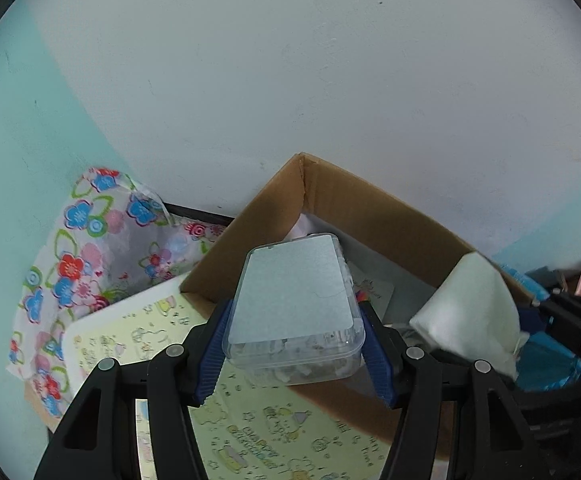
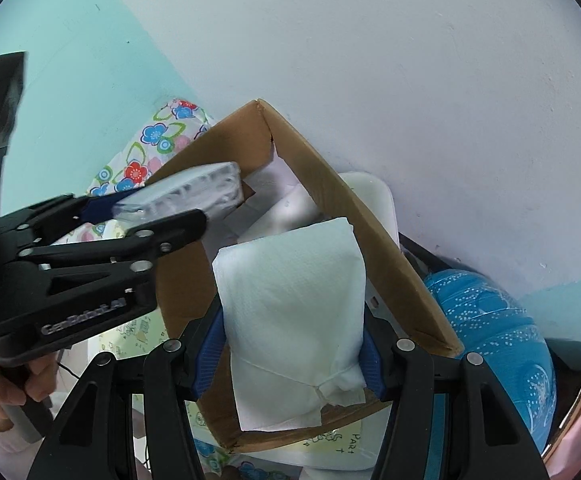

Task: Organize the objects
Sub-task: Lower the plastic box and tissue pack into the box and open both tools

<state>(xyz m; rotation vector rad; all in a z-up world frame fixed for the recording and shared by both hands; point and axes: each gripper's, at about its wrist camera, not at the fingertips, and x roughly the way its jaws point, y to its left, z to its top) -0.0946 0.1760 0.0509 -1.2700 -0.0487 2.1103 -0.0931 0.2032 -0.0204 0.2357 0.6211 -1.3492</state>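
Observation:
My left gripper (image 1: 294, 336) is shut on a clear plastic box (image 1: 294, 304) with a frosted lid and small pale pieces inside. It holds the box above the near edge of an open cardboard box (image 1: 370, 208). My right gripper (image 2: 292, 344) is shut on a folded white tissue pack (image 2: 290, 312), held over the same cardboard box (image 2: 330, 192). The right wrist view shows the left gripper (image 2: 170, 216) at the left with the clear box (image 2: 186, 192). The tissue pack shows at the right of the left wrist view (image 1: 470, 304).
A flowered plastic bag (image 1: 78, 248) lies left of the cardboard box. A pale yellow cartoon-printed tray (image 1: 250, 432) lies under its near side. A blue dotted bag (image 2: 498, 340) sits to the right. White papers lie inside the box. A pale wall stands behind.

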